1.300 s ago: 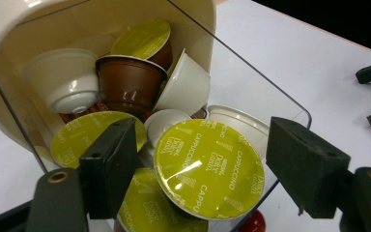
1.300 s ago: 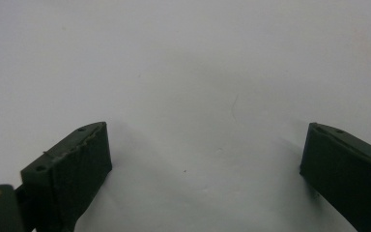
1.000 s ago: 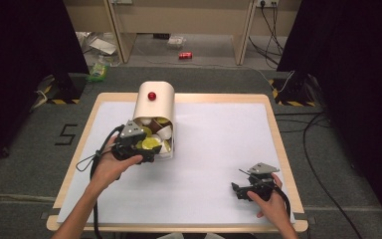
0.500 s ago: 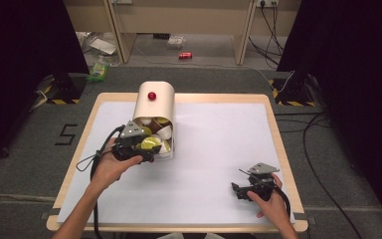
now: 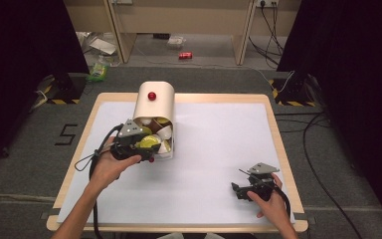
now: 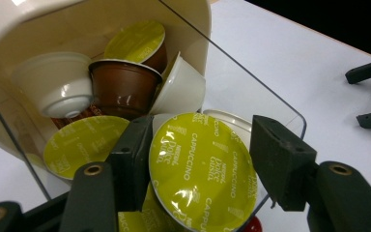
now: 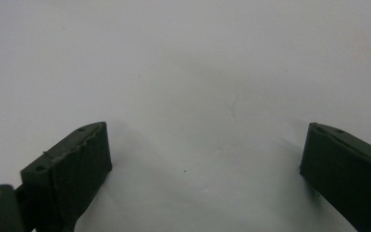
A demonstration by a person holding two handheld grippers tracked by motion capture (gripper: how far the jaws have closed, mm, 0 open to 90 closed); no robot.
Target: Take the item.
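Observation:
A cream capsule holder [image 5: 155, 103] with a red knob [image 5: 151, 95] and a clear front [image 6: 251, 92] lies on the white table [image 5: 219, 144]. Inside it are several coffee capsules, brown [image 6: 123, 87], white [image 6: 58, 87] and green-lidded [image 6: 84, 145]. My left gripper [image 5: 145, 147] is at the holder's open mouth, shut on a capsule with a yellow-green "Cappuccino" lid [image 6: 203, 169], held between both jaws. My right gripper [image 5: 237, 190] rests open near the table's front right, its jaws wide apart over bare white surface [image 7: 205, 164]. It also appears far off in the left gripper view [image 6: 367, 95].
The table's wooden rim [image 5: 278, 144] borders the white sheet. A red can [image 5: 185, 55] and litter lie on the floor beyond the table. Cables run over the floor at the right [image 5: 313, 129]. A cable trails from the left gripper [image 5: 87, 160].

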